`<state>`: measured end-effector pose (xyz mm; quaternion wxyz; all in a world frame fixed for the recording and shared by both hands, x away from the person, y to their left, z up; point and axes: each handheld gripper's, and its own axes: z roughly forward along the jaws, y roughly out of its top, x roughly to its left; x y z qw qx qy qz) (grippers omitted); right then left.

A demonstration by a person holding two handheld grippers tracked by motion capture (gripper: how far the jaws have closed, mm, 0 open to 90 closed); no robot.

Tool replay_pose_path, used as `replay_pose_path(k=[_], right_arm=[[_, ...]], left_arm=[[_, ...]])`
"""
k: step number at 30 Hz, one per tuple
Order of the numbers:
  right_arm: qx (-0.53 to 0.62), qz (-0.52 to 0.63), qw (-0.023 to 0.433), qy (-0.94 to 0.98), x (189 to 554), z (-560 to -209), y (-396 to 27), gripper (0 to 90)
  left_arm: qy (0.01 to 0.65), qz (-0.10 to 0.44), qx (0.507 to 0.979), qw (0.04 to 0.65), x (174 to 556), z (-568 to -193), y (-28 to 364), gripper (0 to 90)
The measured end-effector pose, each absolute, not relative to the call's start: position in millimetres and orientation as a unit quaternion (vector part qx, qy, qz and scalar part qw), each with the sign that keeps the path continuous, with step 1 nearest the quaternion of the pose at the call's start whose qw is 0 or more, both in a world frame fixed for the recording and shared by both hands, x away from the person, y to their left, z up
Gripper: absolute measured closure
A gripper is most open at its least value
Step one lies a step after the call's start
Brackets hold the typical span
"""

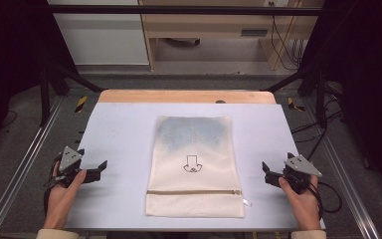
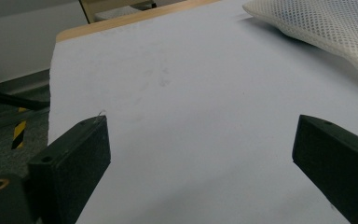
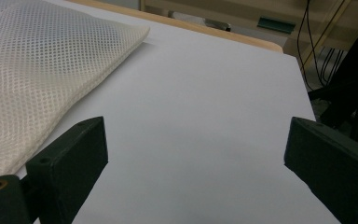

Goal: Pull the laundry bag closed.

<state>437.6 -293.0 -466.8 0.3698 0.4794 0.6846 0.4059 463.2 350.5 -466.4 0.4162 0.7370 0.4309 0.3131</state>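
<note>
Evidently at the start, a cream mesh laundry bag (image 1: 195,167) lies flat mid-bench, zipped, with released left tongs (image 1: 95,170) and right tongs (image 1: 270,174) resting either side; best bring both inward to pinch its near corners evenly.

The bag (image 1: 194,169) is cream mesh cloth, finely perforated and soft-looking. The worktop (image 1: 124,139) has a smooth, matt pale sheet over a wooden edge. Both grippers' jaws look like matt black plastic.

No legible text — bag (image 1: 194,167) motif wordless
</note>
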Motion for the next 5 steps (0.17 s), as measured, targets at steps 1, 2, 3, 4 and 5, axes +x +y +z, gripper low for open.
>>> replay_pose_path(k=[1,2,3,4,5], right_arm=[[0.479,0.405,0.369,0.685,437.7,-467.6,-292.6,6.4],[0.479,0.404,0.370,0.686,437.6,-467.9,-292.6,6.4],[0.479,0.405,0.369,0.685,437.7,-468.0,-292.8,6.4],[0.479,0.405,0.369,0.685,437.8,-467.9,-293.5,6.4],[0.480,0.406,0.370,0.684,438.0,-467.8,-294.1,6.4]], left_arm=[[0.430,0.313,0.737,0.417,463.2,-466.5,350.4,4.2],[0.430,0.313,0.737,0.418,463.1,-466.2,350.5,4.2],[0.430,0.313,0.735,0.420,463.1,-466.0,350.7,4.2],[0.430,0.314,0.735,0.420,463.1,-465.6,351.1,4.2],[0.430,0.314,0.734,0.421,463.0,-465.5,351.0,4.2]])
